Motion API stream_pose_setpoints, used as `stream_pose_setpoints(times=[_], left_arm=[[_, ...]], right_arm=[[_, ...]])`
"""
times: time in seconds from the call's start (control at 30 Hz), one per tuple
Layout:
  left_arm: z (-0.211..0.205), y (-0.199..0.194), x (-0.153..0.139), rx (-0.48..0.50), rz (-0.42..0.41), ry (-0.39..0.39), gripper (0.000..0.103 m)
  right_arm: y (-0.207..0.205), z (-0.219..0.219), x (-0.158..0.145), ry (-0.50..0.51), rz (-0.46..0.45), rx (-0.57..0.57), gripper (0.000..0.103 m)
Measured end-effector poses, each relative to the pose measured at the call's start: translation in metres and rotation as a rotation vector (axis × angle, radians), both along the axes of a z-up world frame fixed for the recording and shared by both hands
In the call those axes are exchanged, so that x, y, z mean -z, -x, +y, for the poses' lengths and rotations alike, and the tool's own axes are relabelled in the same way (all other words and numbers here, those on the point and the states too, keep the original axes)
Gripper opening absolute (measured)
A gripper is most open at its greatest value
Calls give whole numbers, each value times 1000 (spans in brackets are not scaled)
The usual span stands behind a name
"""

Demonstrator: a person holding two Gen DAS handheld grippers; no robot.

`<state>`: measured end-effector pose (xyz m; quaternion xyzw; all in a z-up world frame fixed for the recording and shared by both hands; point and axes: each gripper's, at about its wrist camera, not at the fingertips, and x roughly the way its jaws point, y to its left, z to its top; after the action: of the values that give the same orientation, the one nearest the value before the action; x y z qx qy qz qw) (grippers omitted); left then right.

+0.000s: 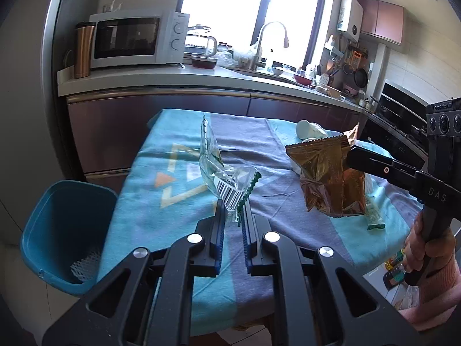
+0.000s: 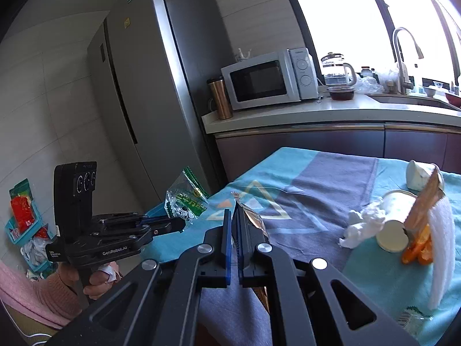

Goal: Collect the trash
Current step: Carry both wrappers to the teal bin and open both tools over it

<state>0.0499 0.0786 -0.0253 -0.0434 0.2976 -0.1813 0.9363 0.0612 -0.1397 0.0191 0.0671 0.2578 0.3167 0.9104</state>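
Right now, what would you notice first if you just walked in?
Two crinkly wrappers held up over the blue tablecloth: the left gripper pinches a clear wrapper, and the right gripper pinches a shiny gold bag. Down to the left waits a blue bin.

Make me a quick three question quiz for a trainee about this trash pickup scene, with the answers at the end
1. True or false: the left gripper is shut on the clear wrapper with a barcode.
2. What does the right gripper hold? A) a white paper cup B) the gold foil bag C) an orange peel
3. In the left wrist view, on which side of the table does the blue bin stand?

Key
1. True: both fingers pinch the wrapper's lower edge, and it is lifted off the cloth.
2. B: the fingers are clamped on the bag's upper corner.
3. The left side, low beside the table, with a piece of white foam netting inside.
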Motion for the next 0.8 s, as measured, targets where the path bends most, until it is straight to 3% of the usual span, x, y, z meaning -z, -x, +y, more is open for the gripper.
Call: stream_pose_setpoints(times=[0.5,0.8], left_arm=[[107,-7,-2,-267,0,-33,12],[150,-17,12,-356,47,-48,12]], right_arm=[[-46,108,-19,-44,-12,-258,2],[-72,174,-21,-81,24,-368,2]])
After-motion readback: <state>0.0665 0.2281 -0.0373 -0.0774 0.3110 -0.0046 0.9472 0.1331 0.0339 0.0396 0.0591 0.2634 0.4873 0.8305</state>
